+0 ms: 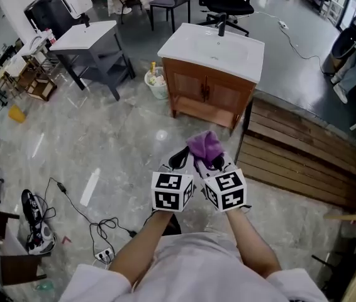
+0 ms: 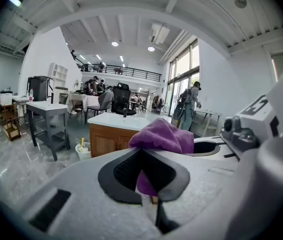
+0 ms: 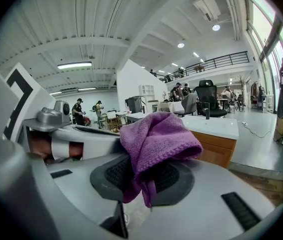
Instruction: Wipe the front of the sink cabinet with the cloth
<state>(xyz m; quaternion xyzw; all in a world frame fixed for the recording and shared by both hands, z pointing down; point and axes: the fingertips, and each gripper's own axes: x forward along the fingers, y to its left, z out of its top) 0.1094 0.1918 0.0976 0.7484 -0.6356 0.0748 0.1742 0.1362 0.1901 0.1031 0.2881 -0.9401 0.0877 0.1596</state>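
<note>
The purple cloth point(image 1: 205, 146) is bunched up between my two grippers, which are held side by side above the marble floor. In the left gripper view, my left gripper point(image 2: 142, 171) has its jaws closed, with the cloth point(image 2: 164, 136) pinched between the black pads. In the right gripper view, my right gripper point(image 3: 142, 176) is also shut on the cloth point(image 3: 156, 139), and a tail of it hangs down between the pads. The wooden sink cabinet point(image 1: 209, 93) with a white top stands some way ahead, its two front doors facing me.
A white bin point(image 1: 157, 83) stands at the cabinet's left side and a wooden platform point(image 1: 297, 150) lies to its right. A grey table point(image 1: 93, 43) is at the far left, an office chair point(image 1: 225, 2) behind the cabinet. Cables and a power strip point(image 1: 102, 253) lie at the near left.
</note>
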